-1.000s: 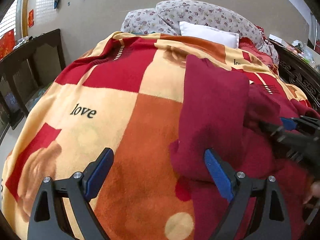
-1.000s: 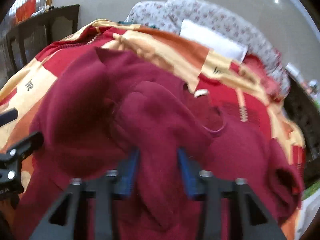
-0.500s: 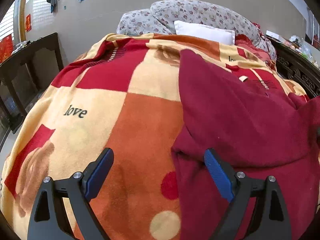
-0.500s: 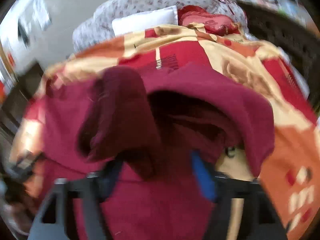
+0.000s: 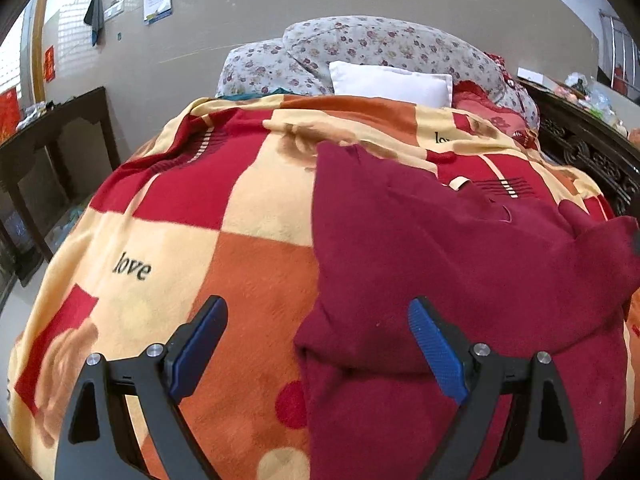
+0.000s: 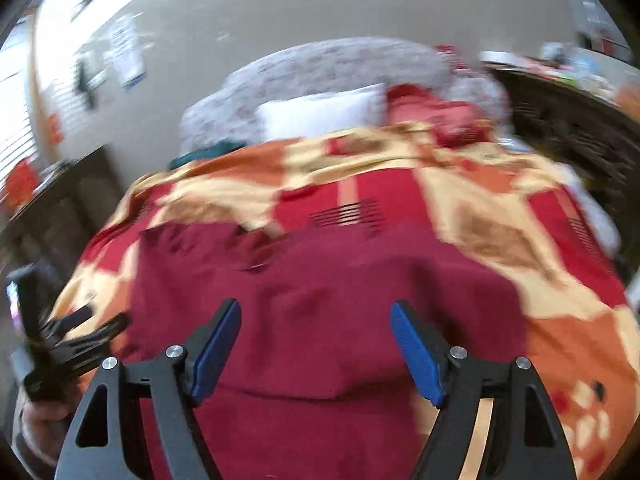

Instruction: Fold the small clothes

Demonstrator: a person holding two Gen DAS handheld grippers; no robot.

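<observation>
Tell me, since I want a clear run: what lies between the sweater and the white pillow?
Only the blanket, from the sweater up to the pillow; the left wrist view shows it.

item: maroon fleece garment | state: I see it folded over itself, free of any grip | place: flat on the patterned blanket

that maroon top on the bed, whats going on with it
A person with a two-finger gripper in each hand is folding a maroon sweater on a bed covered by a red, orange and cream blanket. Part of the sweater is folded over itself. The right gripper has just been opening; its jaws now stand apart above the sweater with nothing pinched between them. The left gripper is open too, over the sweater's left edge, holding nothing. A white pillow lies at the head of the bed.
</observation>
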